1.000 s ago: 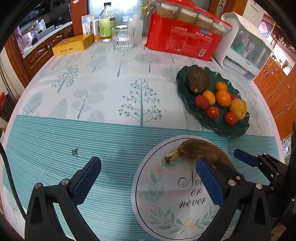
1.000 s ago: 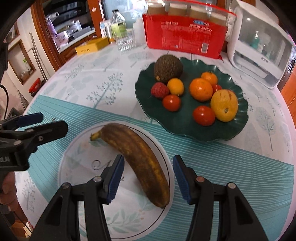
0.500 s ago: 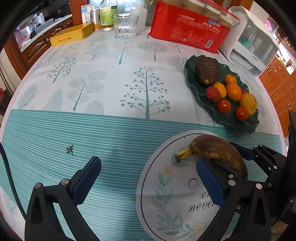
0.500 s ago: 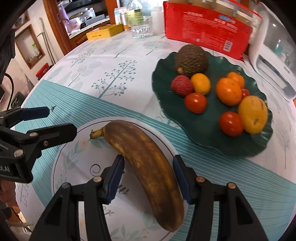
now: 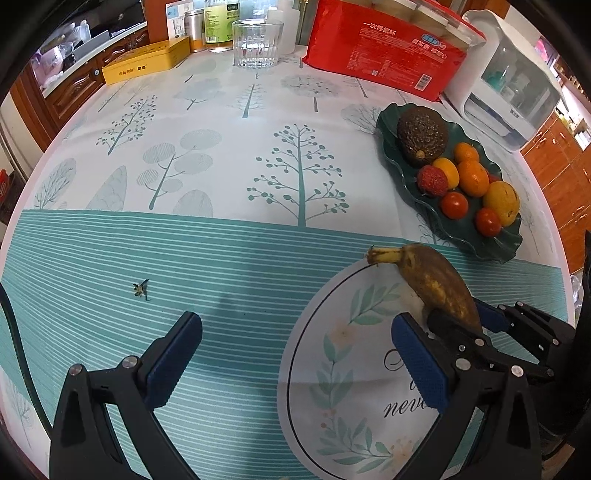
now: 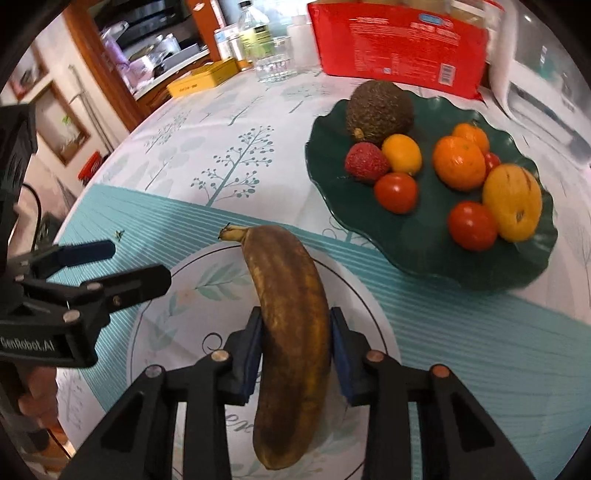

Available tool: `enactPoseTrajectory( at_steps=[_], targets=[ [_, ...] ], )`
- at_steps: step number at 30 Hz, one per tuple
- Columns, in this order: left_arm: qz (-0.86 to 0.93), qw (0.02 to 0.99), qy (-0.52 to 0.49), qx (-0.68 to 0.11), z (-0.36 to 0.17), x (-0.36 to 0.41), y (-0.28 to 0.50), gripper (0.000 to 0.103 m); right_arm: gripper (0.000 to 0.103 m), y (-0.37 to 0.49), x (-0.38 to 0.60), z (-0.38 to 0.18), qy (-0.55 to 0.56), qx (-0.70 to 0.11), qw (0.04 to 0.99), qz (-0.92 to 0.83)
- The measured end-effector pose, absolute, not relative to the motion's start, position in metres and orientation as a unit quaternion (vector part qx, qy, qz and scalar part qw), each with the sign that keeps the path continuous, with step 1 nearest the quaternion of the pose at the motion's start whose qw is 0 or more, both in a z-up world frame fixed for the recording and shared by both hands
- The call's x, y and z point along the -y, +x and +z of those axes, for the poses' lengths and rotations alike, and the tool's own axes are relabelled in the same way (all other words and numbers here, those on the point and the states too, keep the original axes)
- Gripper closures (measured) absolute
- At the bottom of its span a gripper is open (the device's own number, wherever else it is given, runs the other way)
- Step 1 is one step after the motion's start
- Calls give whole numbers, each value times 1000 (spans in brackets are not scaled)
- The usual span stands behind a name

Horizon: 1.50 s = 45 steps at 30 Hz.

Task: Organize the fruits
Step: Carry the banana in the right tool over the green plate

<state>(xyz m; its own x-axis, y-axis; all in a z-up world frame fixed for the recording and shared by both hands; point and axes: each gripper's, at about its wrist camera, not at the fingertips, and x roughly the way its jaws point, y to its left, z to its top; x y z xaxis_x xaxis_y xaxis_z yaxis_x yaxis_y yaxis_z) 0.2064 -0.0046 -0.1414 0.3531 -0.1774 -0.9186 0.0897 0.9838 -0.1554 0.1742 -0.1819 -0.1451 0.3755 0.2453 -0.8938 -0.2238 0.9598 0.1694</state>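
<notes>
My right gripper (image 6: 295,339) is shut on a brown overripe banana (image 6: 291,317) and holds it above the round printed mat (image 6: 207,295), stem pointing away. The banana (image 5: 432,280) and the right gripper (image 5: 472,325) also show in the left wrist view. A dark green leaf-shaped plate (image 6: 424,243) to the right holds an avocado (image 6: 378,110), a lychee (image 6: 365,162), oranges, tomatoes and a yellow fruit. My left gripper (image 5: 295,362) is open and empty over the striped tablecloth, left of the mat; it also shows in the right wrist view (image 6: 107,266).
At the table's back stand a red package (image 5: 384,55), a glass (image 5: 256,44), a bottle (image 5: 218,26), a yellow box (image 5: 147,61) and a white appliance (image 5: 513,88). A small dark speck (image 5: 142,288) lies on the cloth.
My right gripper closed on the banana and lifted it off the mat, stem now nearer the green plate. The left gripper stayed open.
</notes>
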Motion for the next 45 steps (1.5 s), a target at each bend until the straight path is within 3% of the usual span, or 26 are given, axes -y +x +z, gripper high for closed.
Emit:
enactPoseTrajectory(
  at_steps=[16, 26, 45],
  targets=[
    [-116, 837, -20, -535, -92, 37, 210, 1, 69, 161, 223, -69, 104, -488, 862, 90],
    [-145, 868, 27, -473, -28, 85, 260, 1, 69, 217, 252, -15, 50, -455, 888, 36],
    [-178, 828, 39, -530, -79, 137, 339, 1, 69, 330, 276, -75, -35, -530, 846, 45]
  ],
)
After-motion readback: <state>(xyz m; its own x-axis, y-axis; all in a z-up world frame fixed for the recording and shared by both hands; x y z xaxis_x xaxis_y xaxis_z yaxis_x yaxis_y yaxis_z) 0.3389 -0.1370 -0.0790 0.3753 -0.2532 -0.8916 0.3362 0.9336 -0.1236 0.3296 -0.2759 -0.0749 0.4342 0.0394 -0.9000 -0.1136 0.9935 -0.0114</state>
